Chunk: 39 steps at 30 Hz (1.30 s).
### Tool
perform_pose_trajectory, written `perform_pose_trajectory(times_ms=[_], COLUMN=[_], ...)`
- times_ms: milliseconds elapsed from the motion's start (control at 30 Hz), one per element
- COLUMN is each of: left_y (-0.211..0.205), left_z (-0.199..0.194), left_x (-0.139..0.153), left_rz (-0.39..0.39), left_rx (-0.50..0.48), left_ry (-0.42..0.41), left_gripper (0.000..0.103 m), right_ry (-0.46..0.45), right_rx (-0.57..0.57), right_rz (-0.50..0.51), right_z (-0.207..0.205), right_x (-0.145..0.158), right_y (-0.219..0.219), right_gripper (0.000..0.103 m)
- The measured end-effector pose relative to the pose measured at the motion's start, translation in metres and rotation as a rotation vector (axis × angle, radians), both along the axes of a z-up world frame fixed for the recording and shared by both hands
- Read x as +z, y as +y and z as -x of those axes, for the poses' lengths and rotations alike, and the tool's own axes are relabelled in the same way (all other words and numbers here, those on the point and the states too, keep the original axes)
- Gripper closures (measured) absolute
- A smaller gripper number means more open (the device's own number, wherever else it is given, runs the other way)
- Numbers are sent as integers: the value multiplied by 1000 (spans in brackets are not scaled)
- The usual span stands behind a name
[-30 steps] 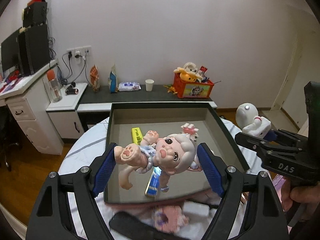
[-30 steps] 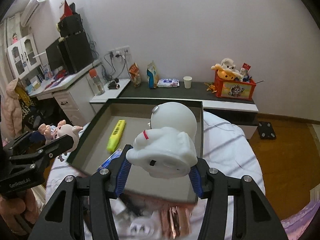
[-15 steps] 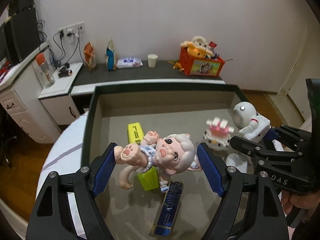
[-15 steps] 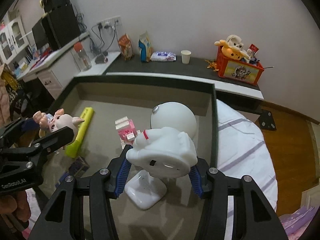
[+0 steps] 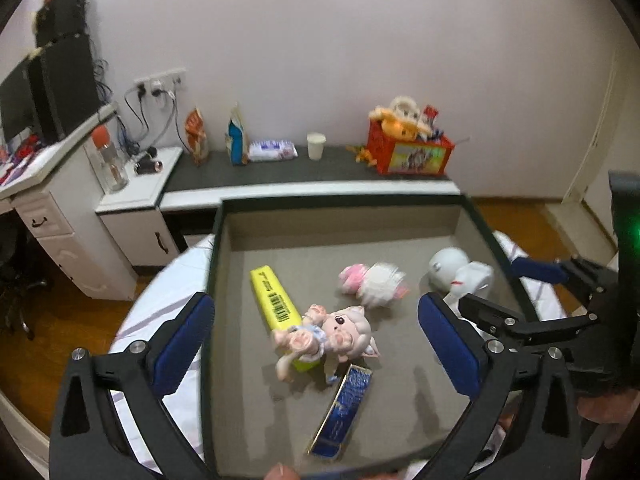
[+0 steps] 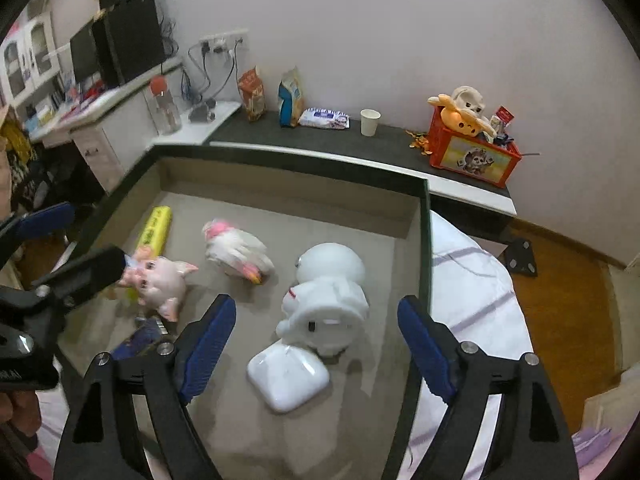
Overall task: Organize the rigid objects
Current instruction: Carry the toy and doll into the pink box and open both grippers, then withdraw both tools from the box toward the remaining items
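The pink-haired doll (image 5: 332, 336) lies in the grey tray (image 5: 340, 202) across a yellow highlighter (image 5: 274, 300) and a blue bar (image 5: 344, 408). My left gripper (image 5: 316, 344) hovers above it, jaws opening wide, pads clear of the doll. In the right wrist view the white astronaut figure (image 6: 328, 292) rests in the tray (image 6: 280, 160) beside its white base (image 6: 288, 376). My right gripper (image 6: 316, 344) is above it, jaws opening, pads off the figure. A blurred pink-and-white toy (image 6: 236, 252) lies between doll (image 6: 156, 280) and astronaut.
The tray sits on a round table with a white striped cloth (image 6: 472, 280). Behind it runs a dark shelf (image 5: 280, 168) with an orange toy crate (image 5: 408, 152), a paper cup (image 5: 316, 146) and snack bags. A white desk (image 5: 52, 208) stands at the left.
Both grippers went from shut to wide open. The doll dropped out of the left one and the astronaut out of the right one into the tray. The pink-and-white toy tipped over.
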<state>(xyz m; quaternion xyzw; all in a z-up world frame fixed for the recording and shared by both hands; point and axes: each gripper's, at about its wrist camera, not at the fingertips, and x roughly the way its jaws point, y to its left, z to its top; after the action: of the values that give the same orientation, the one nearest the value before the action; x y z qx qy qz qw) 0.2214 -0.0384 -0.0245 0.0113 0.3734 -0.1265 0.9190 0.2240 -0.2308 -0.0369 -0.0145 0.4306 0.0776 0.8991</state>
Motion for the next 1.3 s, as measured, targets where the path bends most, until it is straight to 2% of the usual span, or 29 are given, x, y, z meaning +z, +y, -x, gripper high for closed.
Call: perform_pose_trajectory(times_ms=[133,333,667,933,1167,1300], left_y=[19,29,39,47,58,62], left_z=[35,91,186,238,269,282], left_x=[25,45,63,54,28,12], left_rz=[43,43,60,81,111,121], left_rx=[23,28,30,52,90,102], left_ry=[-50,-86,-133,-129,-84,-45], left_gripper=[0,0,0,0,0,0], right_ry=[-30,-85,-173,-196,-197,-162], right_rx=[-16,-24,-10,-52,-54,-55], right_rz=[-65,-149,-167,-146,-146,-150], right_z=[27,86,182,230,261,277], right_x=[16,41,63,63,53,37], right_y=[-6,-7,6,8,12,9], right_gripper=[17,16,16,16,16,16])
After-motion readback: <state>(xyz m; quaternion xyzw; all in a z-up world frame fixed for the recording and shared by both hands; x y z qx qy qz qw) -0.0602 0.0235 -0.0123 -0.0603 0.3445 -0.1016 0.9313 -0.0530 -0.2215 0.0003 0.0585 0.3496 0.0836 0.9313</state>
